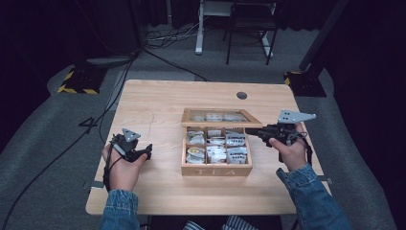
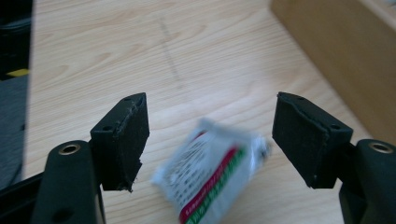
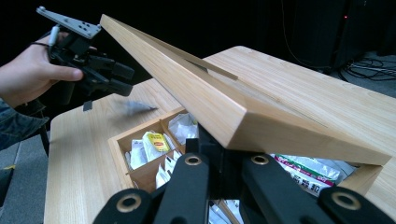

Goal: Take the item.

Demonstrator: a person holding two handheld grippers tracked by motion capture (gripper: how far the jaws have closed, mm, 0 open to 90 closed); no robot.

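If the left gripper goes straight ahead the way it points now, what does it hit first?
Probably the blurred tea sachet lying between the open fingers of the left gripper, then bare table. The tea box sits off to one side, though depth is unclear.

a recording lab is showing: black curtains are enclosing a wooden table point(image 1: 158, 100), cables point(image 1: 167, 36) are trailing across grey carpet point(image 1: 43, 143).

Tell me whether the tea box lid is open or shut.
Open. The lid is raised at an angle above the tea box, its edge clamped by the right hand-held gripper, and the sachets in the compartments are exposed.
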